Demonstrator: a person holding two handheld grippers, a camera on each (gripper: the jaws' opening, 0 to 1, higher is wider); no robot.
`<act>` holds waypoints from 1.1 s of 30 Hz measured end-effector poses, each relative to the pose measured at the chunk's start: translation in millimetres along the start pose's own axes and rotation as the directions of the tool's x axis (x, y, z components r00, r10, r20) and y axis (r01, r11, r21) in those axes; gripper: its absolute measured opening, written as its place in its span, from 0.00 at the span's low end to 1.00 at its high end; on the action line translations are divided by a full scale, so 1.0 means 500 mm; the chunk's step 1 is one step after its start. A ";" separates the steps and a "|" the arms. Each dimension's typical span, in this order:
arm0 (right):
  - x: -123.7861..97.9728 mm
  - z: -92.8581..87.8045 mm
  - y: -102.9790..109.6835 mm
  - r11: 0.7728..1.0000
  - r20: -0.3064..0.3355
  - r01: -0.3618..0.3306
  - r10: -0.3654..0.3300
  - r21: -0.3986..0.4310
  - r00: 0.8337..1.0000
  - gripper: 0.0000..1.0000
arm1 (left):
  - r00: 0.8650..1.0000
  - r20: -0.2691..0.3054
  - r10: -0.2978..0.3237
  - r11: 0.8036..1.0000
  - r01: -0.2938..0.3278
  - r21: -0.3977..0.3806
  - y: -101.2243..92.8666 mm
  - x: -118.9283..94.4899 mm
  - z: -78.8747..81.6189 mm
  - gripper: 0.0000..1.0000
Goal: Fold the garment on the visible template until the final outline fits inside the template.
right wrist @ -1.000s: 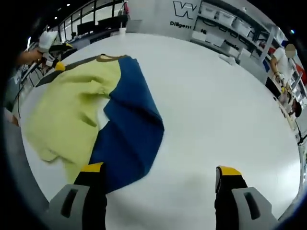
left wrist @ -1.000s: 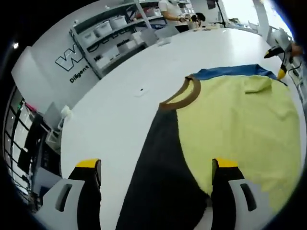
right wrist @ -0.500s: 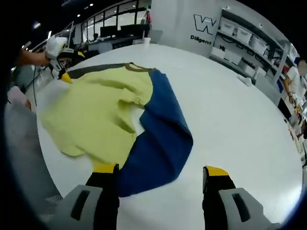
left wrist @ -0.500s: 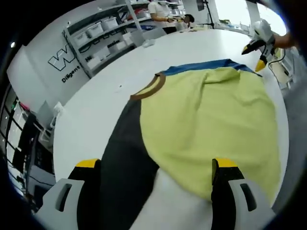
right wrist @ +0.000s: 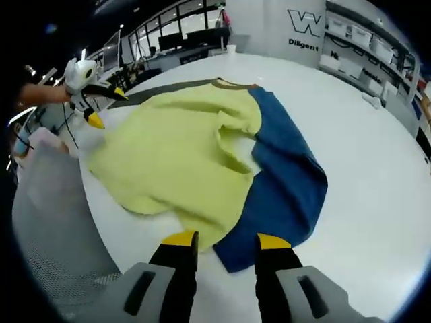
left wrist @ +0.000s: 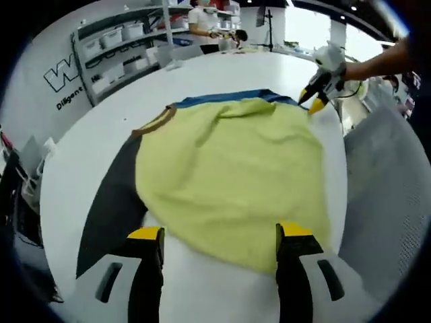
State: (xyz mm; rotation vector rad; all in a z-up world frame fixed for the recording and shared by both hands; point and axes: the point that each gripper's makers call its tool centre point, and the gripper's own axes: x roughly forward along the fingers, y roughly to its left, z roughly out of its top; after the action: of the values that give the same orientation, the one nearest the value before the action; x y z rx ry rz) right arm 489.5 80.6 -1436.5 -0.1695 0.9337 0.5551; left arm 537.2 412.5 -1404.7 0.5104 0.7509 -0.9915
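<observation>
A yellow-green garment (left wrist: 229,168) lies spread on the white table (left wrist: 87,128). It has a black sleeve (left wrist: 111,202), a blue sleeve (left wrist: 222,99) and a brown collar (left wrist: 151,124). My left gripper (left wrist: 219,232) is open, low over the near hem, with its jaws either side of yellow cloth. In the right gripper view the garment (right wrist: 182,155) and its blue sleeve (right wrist: 283,175) reach down to my right gripper (right wrist: 224,240). Its jaws stand narrowed but apart, with the cloth's corner between the tips. The right gripper (left wrist: 320,77) and the left gripper (right wrist: 91,84) each appear in the other's view, held by a hand.
Shelves with white bins (left wrist: 114,40) and a person (left wrist: 202,17) stand beyond the far side of the table. A grey surface (left wrist: 384,175) borders the table's near edge, also seen as a grey area (right wrist: 47,202). Bare white tabletop (right wrist: 377,168) stretches past the blue sleeve.
Both views have swung in over the garment's hem. The right gripper's jaws have narrowed a lot, and the left's a little. The garment lies much as before.
</observation>
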 end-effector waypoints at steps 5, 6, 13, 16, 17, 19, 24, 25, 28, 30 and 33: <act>0.006 0.005 0.016 1.000 -0.006 -0.019 0.019 -0.008 1.000 0.19 | 0.996 -0.032 -0.085 0.996 0.084 -0.018 -0.067 -0.006 -0.032 0.57; 0.007 0.006 0.019 1.000 -0.006 -0.019 0.019 -0.009 1.000 0.17 | 0.994 -0.045 -0.101 0.995 0.100 -0.025 -0.079 -0.007 -0.040 0.55; 0.017 0.001 0.035 0.999 -0.023 -0.036 0.035 -0.005 0.999 0.09 | 0.984 -0.100 -0.150 0.988 0.153 0.020 -0.138 -0.006 -0.077 0.44; 0.014 0.001 0.040 0.999 -0.032 -0.043 0.043 -0.008 0.999 0.00 | 0.981 -0.128 -0.146 0.986 0.155 0.064 -0.149 -0.001 -0.094 0.38; 0.014 0.001 0.040 0.999 -0.034 -0.043 0.043 -0.006 0.999 0.00 | 0.980 -0.141 -0.140 0.986 0.151 0.069 -0.148 0.002 -0.100 0.33; 0.009 0.000 0.046 0.998 -0.047 -0.056 0.056 -0.001 0.997 0.00 | 0.976 -0.185 -0.115 0.984 0.137 0.112 -0.144 0.003 -0.117 0.22; -0.003 -0.009 0.055 0.997 -0.080 -0.080 0.078 -0.015 0.994 0.00 | 0.975 -0.198 -0.097 0.987 0.120 0.107 -0.131 -0.004 -0.123 0.05; -0.007 -0.013 0.060 0.995 -0.087 -0.095 0.094 -0.002 0.992 0.00 | 0.974 -0.204 -0.099 0.988 0.121 0.100 -0.128 -0.005 -0.126 0.05; -0.015 -0.030 0.074 0.991 -0.127 -0.134 0.136 0.028 0.982 0.00 | 0.966 -0.244 -0.086 0.983 0.122 0.137 -0.121 -0.014 -0.138 0.04; -0.022 -0.047 0.093 0.981 -0.161 -0.178 0.188 0.073 0.969 0.00 | 0.958 -0.275 -0.085 0.978 0.133 0.162 -0.115 -0.025 -0.151 0.04; -0.027 -0.063 0.113 0.970 -0.185 -0.213 0.232 0.118 0.955 0.00 | 0.948 -0.304 -0.094 0.981 0.139 0.132 -0.105 -0.041 -0.168 0.04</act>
State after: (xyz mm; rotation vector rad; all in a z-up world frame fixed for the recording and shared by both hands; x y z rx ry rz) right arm 431.5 111.6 -1439.0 -0.0312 1.1802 0.7091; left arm 456.8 457.2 -1445.9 0.7668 0.9872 -1.1019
